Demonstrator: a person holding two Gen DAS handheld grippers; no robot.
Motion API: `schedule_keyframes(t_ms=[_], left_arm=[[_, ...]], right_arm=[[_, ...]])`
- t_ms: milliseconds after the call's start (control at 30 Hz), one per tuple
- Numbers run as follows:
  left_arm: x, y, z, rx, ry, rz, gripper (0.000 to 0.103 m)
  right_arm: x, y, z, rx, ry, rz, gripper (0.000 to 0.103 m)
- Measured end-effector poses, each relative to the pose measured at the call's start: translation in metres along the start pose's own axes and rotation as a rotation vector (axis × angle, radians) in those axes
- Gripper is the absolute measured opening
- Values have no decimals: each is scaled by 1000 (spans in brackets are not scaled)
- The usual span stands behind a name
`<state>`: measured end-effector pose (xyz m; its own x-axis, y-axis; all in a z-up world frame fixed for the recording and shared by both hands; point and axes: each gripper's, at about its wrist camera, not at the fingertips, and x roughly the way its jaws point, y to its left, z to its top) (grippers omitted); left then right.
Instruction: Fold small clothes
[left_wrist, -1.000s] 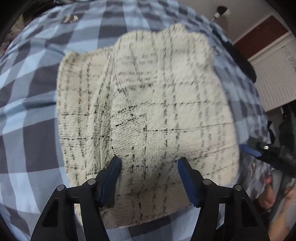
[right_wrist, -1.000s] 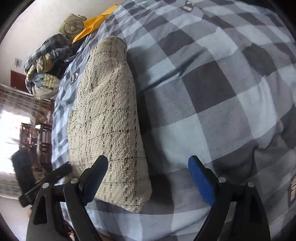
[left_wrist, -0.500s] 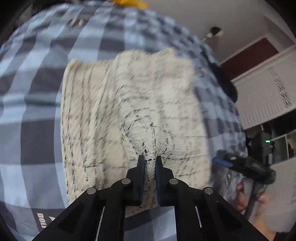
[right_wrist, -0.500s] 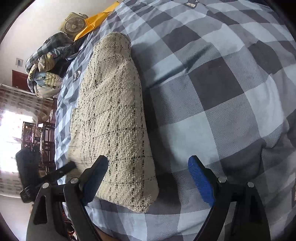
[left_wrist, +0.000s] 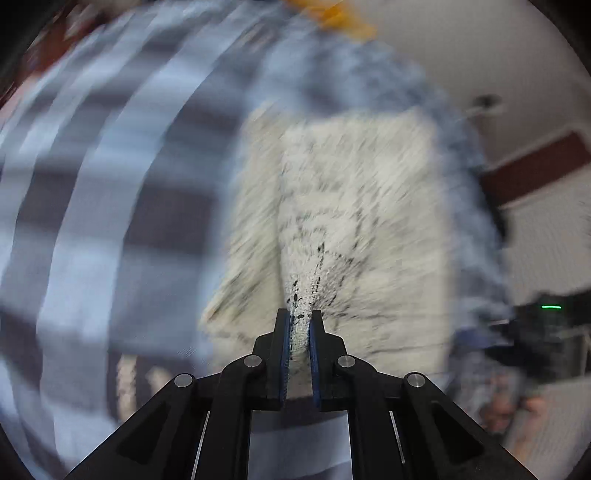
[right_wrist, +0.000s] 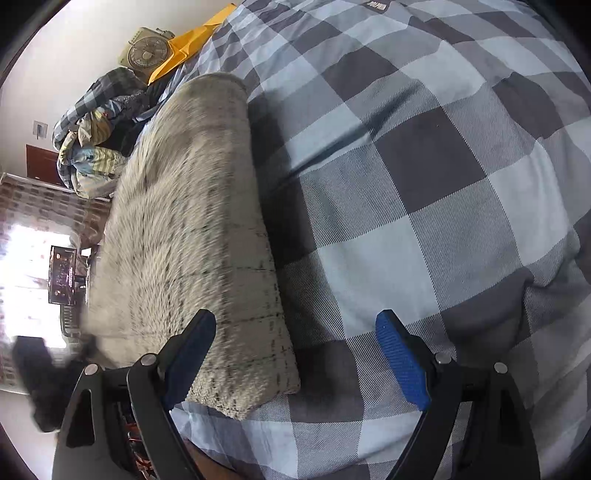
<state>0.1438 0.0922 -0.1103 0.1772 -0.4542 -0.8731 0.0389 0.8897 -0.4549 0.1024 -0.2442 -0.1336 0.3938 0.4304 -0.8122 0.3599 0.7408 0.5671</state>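
Note:
A cream knitted garment with thin black check lines (left_wrist: 354, 206) lies folded on a blue-grey checked bed cover (left_wrist: 92, 221). My left gripper (left_wrist: 299, 325) is shut on a pinch of its near edge; the view is blurred by motion. In the right wrist view the garment (right_wrist: 192, 229) lies at the left, its near corner by my left finger. My right gripper (right_wrist: 295, 343) is open and empty, above the cover (right_wrist: 443, 184) just right of the garment.
A pile of crumpled clothes (right_wrist: 92, 140), a small fan (right_wrist: 146, 51) and a yellow envelope (right_wrist: 188, 48) lie at the far end of the bed. A bright window (right_wrist: 26, 258) is at the left. The other gripper shows blurred at the left wrist view's right edge (left_wrist: 535, 325).
My left gripper went from open over the garment to shut on its near edge, and now swings fast with it. My right gripper stays open, shifting slightly along the garment's side.

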Motion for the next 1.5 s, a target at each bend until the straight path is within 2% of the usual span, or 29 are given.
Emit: schedule_keyframes(t_ms=[67,167,200,300,333,367,400,467,567,700,800,867,900,933,967,1000,1067,1167,1300,1400,1500], left_arm=[[9,13,-1,-65,42,-15,9],[-11,12,4,-113,4,-106,10],[-20,7,7,-89,-15,-101,11],[-38,-2,12,2,-67,23,20],[-43,-4,14,20,-77,53,44],[-47,-3,14,20,-89,56,91],[-46,0,16,18,-108,50,103],[-48,2,13,39,-145,11,103],[-41,-4,15,120,-102,-67,103],[-28,-20,15,309,-74,-53,103],[-13,-33,8,449,-13,-47,102],[-3,-40,3,501,39,-78,91],[6,-42,1,519,87,-94,80],[13,-42,-2,522,131,-101,33],[17,-42,-5,528,155,-74,12],[16,-45,-9,555,136,-45,12],[7,-45,-13,541,90,-85,9],[-10,-38,-18,444,65,-194,8],[-37,-41,-38,427,44,-335,8],[-36,-40,-49,452,45,-321,7],[-23,-17,-43,362,24,-234,7]], right_arm=[[3,2,-1,-10,12,-3,87],[4,5,-3,-24,22,-13,87],[4,5,-3,-25,23,-14,87],[4,4,-3,-18,29,-14,87],[4,4,-2,-15,32,-12,87],[5,4,-1,-14,33,-11,87],[5,5,-1,-15,32,-11,87],[5,5,-2,-20,33,-15,87],[5,4,-3,-20,40,-20,87],[5,2,-5,-10,49,-24,87],[5,1,-4,-9,47,-30,87],[5,0,-4,-7,47,-34,87],[5,0,-3,-5,49,-34,87],[6,1,-3,-5,51,-34,87],[6,1,-4,-6,53,-34,87],[6,1,-3,-7,55,-36,87],[6,2,-3,-12,56,-40,87],[6,3,-4,-18,57,-37,87],[5,5,-5,-28,57,-24,87],[8,8,-7,-52,77,-10,87],[15,11,-10,-72,113,-5,87]])
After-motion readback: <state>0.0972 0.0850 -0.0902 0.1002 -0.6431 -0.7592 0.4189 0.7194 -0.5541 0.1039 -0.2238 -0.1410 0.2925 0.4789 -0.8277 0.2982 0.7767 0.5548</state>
